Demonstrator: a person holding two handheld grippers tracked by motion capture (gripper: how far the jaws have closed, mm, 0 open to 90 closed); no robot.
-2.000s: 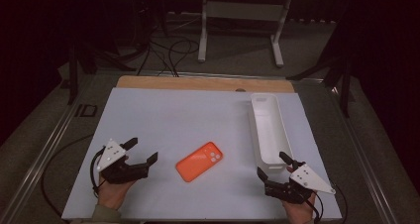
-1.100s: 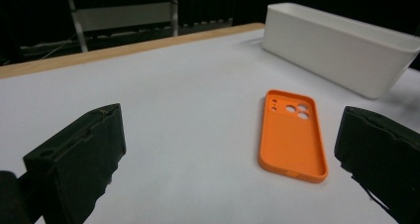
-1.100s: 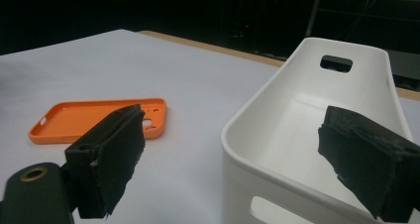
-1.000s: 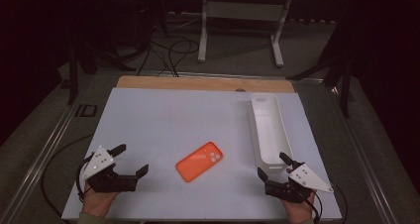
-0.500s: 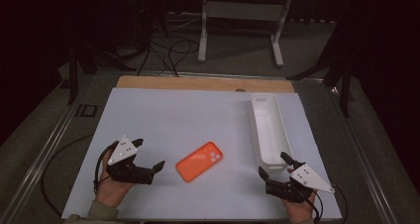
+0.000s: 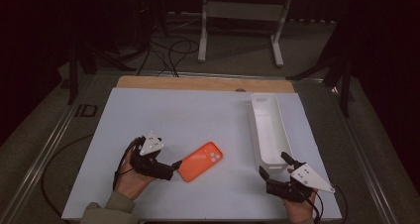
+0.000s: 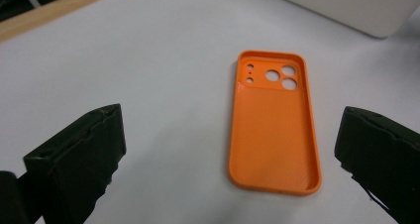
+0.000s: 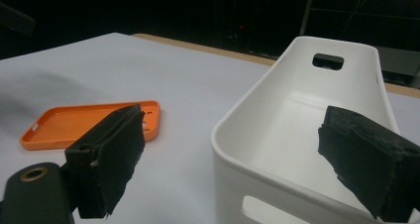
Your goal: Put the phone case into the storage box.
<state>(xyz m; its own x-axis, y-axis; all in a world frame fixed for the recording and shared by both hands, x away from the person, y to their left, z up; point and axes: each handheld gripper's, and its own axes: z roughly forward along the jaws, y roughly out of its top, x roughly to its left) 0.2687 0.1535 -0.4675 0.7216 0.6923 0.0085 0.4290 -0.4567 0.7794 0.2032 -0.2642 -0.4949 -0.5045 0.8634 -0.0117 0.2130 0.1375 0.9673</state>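
An orange phone case (image 6: 200, 160) lies hollow side up on the white table top (image 6: 198, 115), camera holes toward the far right. My left gripper (image 6: 172, 168) is open, its tips just short of the case's near-left end. In the left gripper view the case (image 7: 272, 130) lies ahead between the spread jaws of that gripper (image 7: 233, 125), untouched. My right gripper (image 6: 274, 165) is open at the near end of a long white bin (image 6: 270, 130). In the right gripper view its jaws (image 8: 237, 149) frame the empty bin (image 8: 297, 100), with the case (image 8: 74, 122) to the left.
A wooden strip (image 6: 198, 83) runs along the table's far edge. Beyond it stand a metal stand (image 6: 242, 16) and cables on the floor (image 6: 163, 50). The bin has a handle cut-out (image 8: 327, 61) in its far wall.
My left gripper has swung from the table's left side rightward up to the orange case, still open. The right gripper has stayed put by the bin.
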